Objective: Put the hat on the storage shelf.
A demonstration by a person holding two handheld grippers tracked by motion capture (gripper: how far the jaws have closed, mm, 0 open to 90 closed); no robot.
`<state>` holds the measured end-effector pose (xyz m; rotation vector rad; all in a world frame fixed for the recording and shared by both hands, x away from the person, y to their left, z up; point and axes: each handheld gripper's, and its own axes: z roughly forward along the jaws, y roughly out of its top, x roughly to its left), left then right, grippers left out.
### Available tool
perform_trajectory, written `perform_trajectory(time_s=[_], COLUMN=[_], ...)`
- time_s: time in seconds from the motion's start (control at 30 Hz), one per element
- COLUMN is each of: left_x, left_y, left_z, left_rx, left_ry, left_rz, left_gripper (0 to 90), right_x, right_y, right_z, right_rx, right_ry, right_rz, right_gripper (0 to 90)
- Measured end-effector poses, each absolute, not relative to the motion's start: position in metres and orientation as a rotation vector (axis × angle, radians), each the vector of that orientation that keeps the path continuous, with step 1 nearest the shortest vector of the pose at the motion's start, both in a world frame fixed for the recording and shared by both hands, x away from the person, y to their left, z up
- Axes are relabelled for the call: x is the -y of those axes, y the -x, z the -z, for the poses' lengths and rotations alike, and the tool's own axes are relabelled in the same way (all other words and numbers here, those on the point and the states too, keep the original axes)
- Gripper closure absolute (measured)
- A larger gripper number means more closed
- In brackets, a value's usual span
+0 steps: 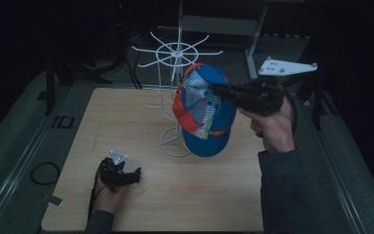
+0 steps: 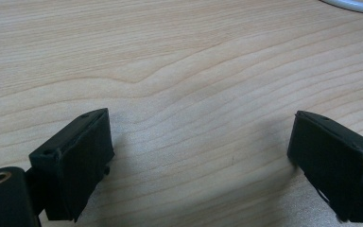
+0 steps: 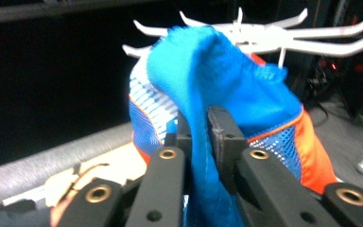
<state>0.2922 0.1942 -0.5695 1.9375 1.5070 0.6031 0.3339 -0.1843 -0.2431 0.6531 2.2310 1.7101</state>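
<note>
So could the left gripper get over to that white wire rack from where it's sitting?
Probably yes. The left gripper rests on the table with open jaws, and bare wood lies between it and the rack's base ring. The cap hangs higher up, in the right gripper.

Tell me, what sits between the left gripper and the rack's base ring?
Nothing: in the high view, bare wooden table separates the left gripper from the white wire rack.

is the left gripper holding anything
No, the left gripper rests low over the wooden table with its jaws apart and only bare wood between them.
</note>
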Motion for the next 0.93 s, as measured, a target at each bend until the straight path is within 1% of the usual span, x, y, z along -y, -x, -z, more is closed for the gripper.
perform_trajectory(time_s=[0.03,0.07,0.1,0.13,0.3,0.37,0.43,0.47,0.5,0.53,0.7,0.93], left_x=[-0.194,-0.194,-0.194,-0.194,-0.194,-0.194,-0.194,-0.194,-0.194,-0.194,-0.194,-0.194], left_y=[-0.292,-0.292,-0.292,-0.292,-0.292,-0.292,-0.292,-0.292,-0.292,-0.292,-0.292,-0.292], left_z=[0.57,0.57,0.569,0.569,0.569,0.569,0.569,0.569,0.569,0.569,0.569,0.569], left_rx=[-1.507,-1.507,-1.506,-1.505,-1.504,-1.504,-1.504,-1.504,-1.505,-1.505,-1.505,-1.505], left_ry=[-1.938,-1.938,-1.942,-1.942,-1.945,-1.945,-1.945,-1.945,-1.946,-1.946,-1.946,-1.946], left_rz=[-0.603,-0.603,-0.6,-0.602,-0.601,-0.601,-0.601,-0.601,-0.6,-0.6,-0.6,-0.601], left_gripper=[7.8,7.8,7.8,7.8,7.8,7.8,7.8,7.8,7.8,7.8,7.8,7.8], right_x=[0.182,0.182,0.181,0.179,0.179,0.18,0.182,0.182,0.183,0.185,0.19,0.201], right_y=[-0.335,-0.335,-0.337,-0.339,-0.339,-0.34,-0.341,-0.341,-0.341,-0.342,-0.344,-0.345], right_z=[0.247,0.247,0.249,0.256,0.266,0.27,0.274,0.274,0.276,0.28,0.29,0.309], right_rx=[-2.241,-2.241,-2.249,-2.276,-2.285,-2.276,-2.272,-2.272,-2.269,-2.258,-2.253,-2.26], right_ry=[-0.665,-0.665,-0.671,-0.674,-0.723,-0.751,-0.781,-0.781,-0.795,-0.82,-0.853,-0.915], right_rz=[-1.687,-1.687,-1.67,-1.61,-1.517,-1.481,-1.465,-1.465,-1.453,-1.43,-1.396,-1.392], right_gripper=[79.2,79.2,75.4,66.3,43.3,35.6,29.3,29.3,26.8,22.0,16.1,15.4])
